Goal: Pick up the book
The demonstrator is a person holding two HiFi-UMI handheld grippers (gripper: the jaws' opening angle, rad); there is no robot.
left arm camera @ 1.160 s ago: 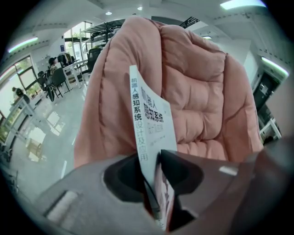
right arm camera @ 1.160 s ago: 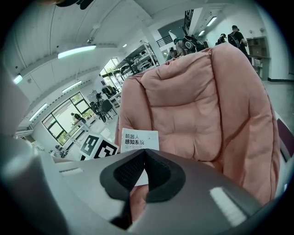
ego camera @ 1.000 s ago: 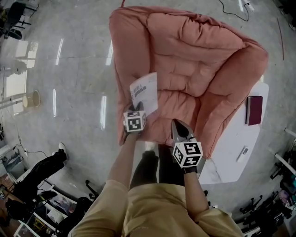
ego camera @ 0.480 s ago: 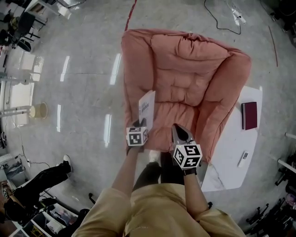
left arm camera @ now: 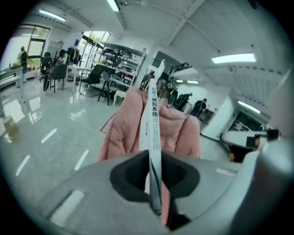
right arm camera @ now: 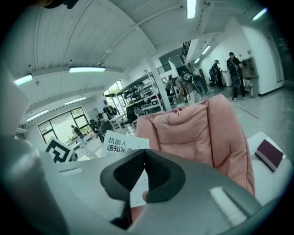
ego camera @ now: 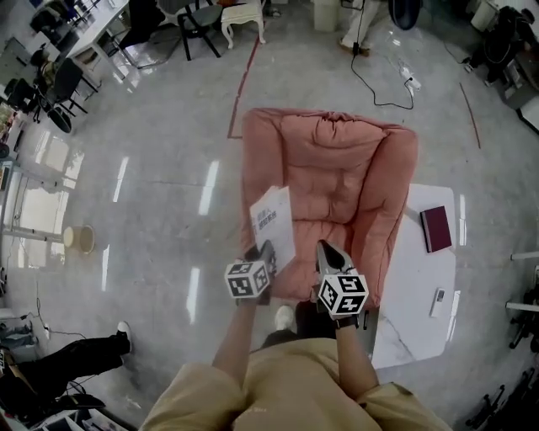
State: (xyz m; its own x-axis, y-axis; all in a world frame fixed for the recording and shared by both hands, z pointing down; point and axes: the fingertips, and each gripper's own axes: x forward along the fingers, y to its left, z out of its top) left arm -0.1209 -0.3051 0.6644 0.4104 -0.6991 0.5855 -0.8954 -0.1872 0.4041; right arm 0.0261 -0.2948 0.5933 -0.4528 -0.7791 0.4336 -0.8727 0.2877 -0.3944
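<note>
A thin white book (ego camera: 272, 226) with dark print hangs above the front left of the pink armchair (ego camera: 341, 181). My left gripper (ego camera: 264, 252) is shut on the book's lower edge, and its jaws have just been closing tighter on it. In the left gripper view the book (left arm camera: 154, 128) stands edge-on between the jaws of the left gripper (left arm camera: 154, 183). My right gripper (ego camera: 329, 251) hovers over the seat's front edge, shut and holding nothing. The right gripper view shows the book's cover (right arm camera: 123, 143) to the left, behind the closed right gripper (right arm camera: 144, 151).
A white side table (ego camera: 421, 286) stands right of the armchair, with a maroon book (ego camera: 435, 228) and a small remote (ego camera: 438, 301) on it. Desks and chairs (ego camera: 202, 21) line the far side. A cable (ego camera: 379, 80) crosses the floor behind the armchair.
Both grippers have risen well above the armchair, which now looks smaller and farther below. The white book went up with the left gripper and now shows its cover flat.
</note>
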